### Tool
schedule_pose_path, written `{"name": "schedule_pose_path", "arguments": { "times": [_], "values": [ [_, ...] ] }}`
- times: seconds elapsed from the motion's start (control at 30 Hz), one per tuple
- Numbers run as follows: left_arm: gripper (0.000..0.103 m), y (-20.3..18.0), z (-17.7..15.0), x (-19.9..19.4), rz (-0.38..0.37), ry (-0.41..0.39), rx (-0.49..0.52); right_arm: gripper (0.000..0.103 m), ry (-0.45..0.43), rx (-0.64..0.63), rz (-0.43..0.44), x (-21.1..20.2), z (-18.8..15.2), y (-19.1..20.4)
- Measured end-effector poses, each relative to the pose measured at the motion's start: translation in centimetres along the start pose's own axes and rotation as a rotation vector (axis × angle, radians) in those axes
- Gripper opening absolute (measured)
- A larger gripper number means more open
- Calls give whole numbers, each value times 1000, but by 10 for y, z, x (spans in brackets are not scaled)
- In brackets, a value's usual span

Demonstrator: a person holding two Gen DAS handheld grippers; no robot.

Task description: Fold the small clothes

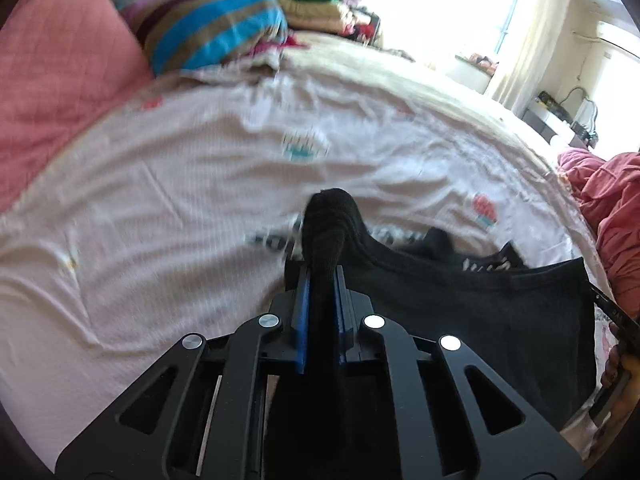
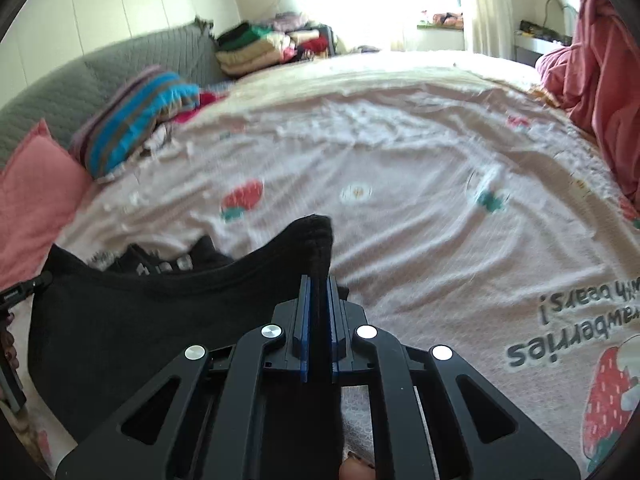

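Wide bed sheet (image 2: pixel 400 152), pale pink with strawberry prints and upside-down lettering, spread over most of both views, wrinkled and blurred in places
Grey quilted headboard (image 2: pixel 120 64) at the far left, with a pink pillow (image 1: pixel 52 80) leaning low against it
Striped bundle (image 1: pixel 212 28) in blue, brown and purple lying on the sheet just beside the pillow
Stack of folded clothes (image 2: pixel 248 48) beyond the striped bundle, near the bright window
Heaped reddish-pink cloth (image 2: pixel 592 80) at the far right edge of the bed
Black garment (image 1: pixel 460 312) stretched between the two tools near the front edge of the bed, upper hem taut, white lettering partly showing behind it, lower part hanging down
Left gripper (image 1: pixel 320 280) clamped narrow on one upper corner of the black garment, a tuft of fabric sticking out past the blue pads
Right gripper (image 2: pixel 318 292) likewise pinched tight on the opposite corner, fabric bunched between the pads
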State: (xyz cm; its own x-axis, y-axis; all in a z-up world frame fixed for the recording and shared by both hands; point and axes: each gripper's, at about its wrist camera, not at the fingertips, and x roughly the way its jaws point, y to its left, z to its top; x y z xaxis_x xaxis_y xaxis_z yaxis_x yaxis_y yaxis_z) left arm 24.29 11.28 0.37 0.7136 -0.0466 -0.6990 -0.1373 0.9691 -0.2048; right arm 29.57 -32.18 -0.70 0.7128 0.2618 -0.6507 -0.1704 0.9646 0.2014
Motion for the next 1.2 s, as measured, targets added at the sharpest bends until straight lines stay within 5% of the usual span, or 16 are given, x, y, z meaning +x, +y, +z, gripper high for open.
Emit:
{"name": "schedule_pose_path", "arguments": {
  "times": [0.17, 0.63, 0.83, 1.2],
  "values": [
    [4, 1, 12, 0, 29, -35, -5, 6, -41, 25, -16, -5, 11, -5],
    [12, 19, -18, 34, 73, 62, -39, 7, 93, -33, -162, 35, -18, -2],
    [27, 20, -27, 14, 69, 51, -50, 24, 88, -49, -204, 20, -26, 1],
    [48, -15, -52, -38, 7, 19, 31, 40, 88, -181, -35, -35, -56, 53]
  ]
}}
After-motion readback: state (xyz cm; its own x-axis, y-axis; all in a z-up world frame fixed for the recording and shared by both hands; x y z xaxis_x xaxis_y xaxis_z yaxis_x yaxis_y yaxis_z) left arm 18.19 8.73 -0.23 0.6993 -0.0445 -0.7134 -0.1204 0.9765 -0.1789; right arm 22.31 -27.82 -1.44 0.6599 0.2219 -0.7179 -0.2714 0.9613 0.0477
